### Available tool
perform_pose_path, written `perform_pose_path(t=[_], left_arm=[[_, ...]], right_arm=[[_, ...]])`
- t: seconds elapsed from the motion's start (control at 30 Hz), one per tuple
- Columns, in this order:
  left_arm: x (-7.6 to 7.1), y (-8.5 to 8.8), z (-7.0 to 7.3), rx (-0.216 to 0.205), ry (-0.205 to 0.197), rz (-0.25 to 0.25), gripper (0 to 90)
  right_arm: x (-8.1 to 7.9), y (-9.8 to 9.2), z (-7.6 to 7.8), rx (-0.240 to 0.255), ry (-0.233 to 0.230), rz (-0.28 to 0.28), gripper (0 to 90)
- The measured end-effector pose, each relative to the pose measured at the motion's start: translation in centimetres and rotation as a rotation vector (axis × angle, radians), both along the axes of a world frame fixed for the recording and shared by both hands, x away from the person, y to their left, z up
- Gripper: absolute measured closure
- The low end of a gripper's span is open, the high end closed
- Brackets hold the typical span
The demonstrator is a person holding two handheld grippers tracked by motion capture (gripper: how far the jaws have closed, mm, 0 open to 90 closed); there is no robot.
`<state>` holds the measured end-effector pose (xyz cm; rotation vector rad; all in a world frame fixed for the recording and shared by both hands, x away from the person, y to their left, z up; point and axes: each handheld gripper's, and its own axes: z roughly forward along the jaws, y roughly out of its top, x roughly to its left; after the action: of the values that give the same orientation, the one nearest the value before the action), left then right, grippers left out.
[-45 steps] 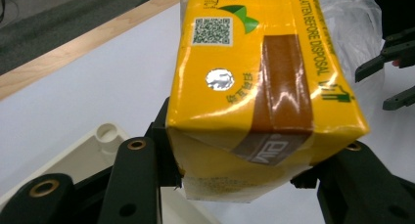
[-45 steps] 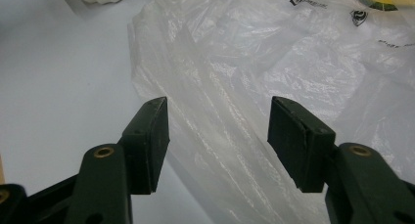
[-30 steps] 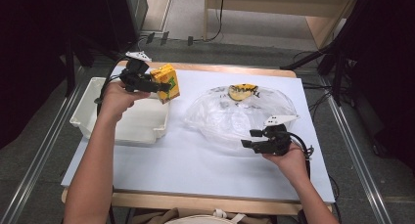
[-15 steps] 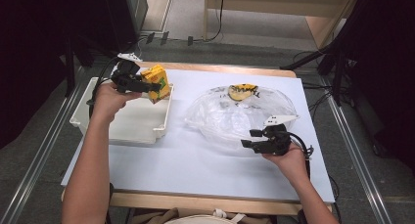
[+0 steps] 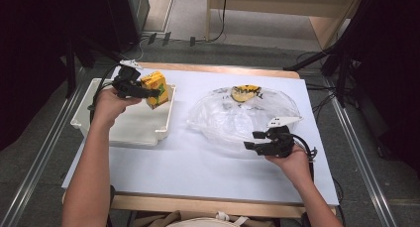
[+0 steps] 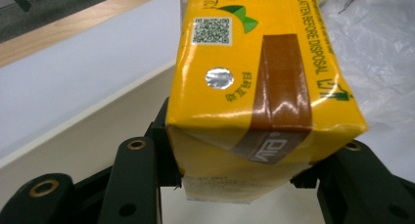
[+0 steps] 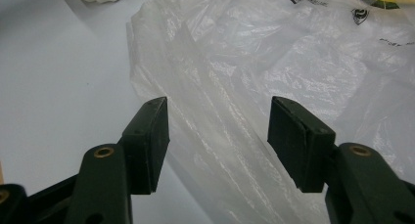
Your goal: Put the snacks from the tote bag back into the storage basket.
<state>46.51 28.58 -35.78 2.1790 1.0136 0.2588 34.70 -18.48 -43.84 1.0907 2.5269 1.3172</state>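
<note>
My left gripper [image 5: 148, 92] is shut on a yellow drink carton [image 5: 156, 89] and holds it over the far right corner of the white tray [image 5: 130, 133]. In the left gripper view the carton [image 6: 254, 82] sits clamped between both jaws, with a brown band and a QR code facing me. My right gripper [image 5: 253, 141] stands open at the near edge of a crumpled clear plastic bag [image 5: 242, 117]. The right gripper view has the bag [image 7: 254, 72] lying beyond and under my spread jaws, with nothing pinched. A yellow and black item [image 5: 245, 92] lies at the bag's far side.
A white sheet [image 5: 198, 172] covers the wooden table [image 5: 208, 206]. The tray stands on the left, partly over the table's edge. Dark stands and cables [image 5: 341, 63] crowd the floor at the back right.
My left gripper has carried the carton left and downward, from beside the tray's right wall to above its far corner. The right gripper has stayed where it was.
</note>
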Motion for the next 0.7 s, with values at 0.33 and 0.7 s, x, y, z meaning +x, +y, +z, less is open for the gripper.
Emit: perform_pose_path(t=[0.33, 0.7], left_arm=[[0.6, 0.1, -2.4, 0.004, -0.003, 0.026, 51.8], [0.9, -0.2, -4.1, 0.031, -0.014, 0.033, 51.6]], right_arm=[[0.0, 0.0, 0.0, -0.002, 0.003, -0.001, 42.2], [0.0, 0.0, -0.1, -0.005, 0.003, 0.000, 42.2]])
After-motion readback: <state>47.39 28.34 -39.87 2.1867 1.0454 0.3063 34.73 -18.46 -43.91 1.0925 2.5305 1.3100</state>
